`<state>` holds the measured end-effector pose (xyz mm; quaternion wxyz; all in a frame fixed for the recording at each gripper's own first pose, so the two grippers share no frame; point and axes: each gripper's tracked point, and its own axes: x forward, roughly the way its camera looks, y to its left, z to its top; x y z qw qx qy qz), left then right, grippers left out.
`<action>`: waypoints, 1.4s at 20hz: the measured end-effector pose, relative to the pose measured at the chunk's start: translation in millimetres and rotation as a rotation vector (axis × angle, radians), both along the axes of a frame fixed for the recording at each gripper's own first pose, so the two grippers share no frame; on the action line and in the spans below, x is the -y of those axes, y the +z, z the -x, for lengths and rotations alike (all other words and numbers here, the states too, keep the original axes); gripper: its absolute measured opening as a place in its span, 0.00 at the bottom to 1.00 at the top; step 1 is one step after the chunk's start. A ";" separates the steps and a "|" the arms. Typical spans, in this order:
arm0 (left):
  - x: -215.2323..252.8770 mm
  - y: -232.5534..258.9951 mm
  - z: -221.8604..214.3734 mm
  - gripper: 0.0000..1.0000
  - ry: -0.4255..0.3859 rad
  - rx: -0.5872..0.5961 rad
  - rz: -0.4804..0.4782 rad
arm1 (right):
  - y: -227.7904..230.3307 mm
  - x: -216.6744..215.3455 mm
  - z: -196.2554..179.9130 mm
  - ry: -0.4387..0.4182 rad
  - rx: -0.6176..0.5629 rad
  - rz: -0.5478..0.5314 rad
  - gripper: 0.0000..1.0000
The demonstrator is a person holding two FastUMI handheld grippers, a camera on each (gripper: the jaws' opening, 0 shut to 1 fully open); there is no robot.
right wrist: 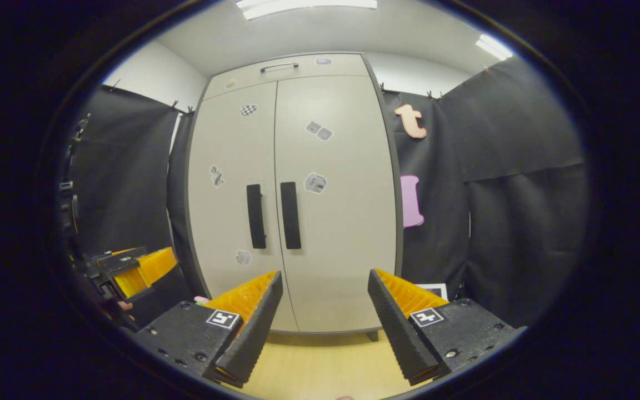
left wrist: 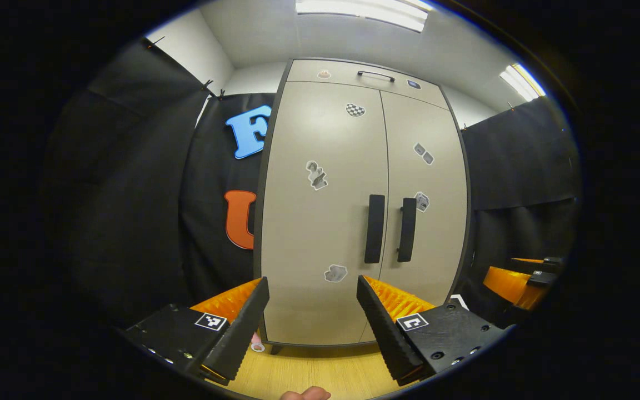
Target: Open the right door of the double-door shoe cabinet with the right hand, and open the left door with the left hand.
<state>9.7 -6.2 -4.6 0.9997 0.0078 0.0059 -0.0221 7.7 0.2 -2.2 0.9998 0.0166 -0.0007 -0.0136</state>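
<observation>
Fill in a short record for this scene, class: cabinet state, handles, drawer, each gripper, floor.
cabinet: shoe cabinet, both doors closed
left door handle: vertical bar beside the centre seam, untouched
right door handle: vertical bar beside the seam, untouched
top drawer: closed, with a horizontal handle
door fronts: several small stickers
left gripper: open, short of the cabinet, holding nothing
right gripper: open, short of the cabinet, holding nothing
floor: light wood
task progress: neither door opened yet
</observation>
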 end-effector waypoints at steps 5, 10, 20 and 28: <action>0.1 -3.6 1.3 0.95 -0.014 -0.011 -0.006 | 9.1 -5.5 -14.0 0.005 0.006 0.005 0.96; -1.6 -5.1 8.8 0.95 -0.020 -0.002 -0.026 | 20.7 -14.8 -54.5 0.023 0.007 -0.002 0.96; -2.4 -14.1 20.9 0.95 -0.053 -0.010 -0.038 | 39.4 -26.7 -148.1 -0.004 0.002 0.066 0.96; -2.7 -19.1 25.0 0.95 -0.081 -0.018 -0.027 | 37.9 -31.8 -197.9 -0.029 -0.020 0.041 0.96</action>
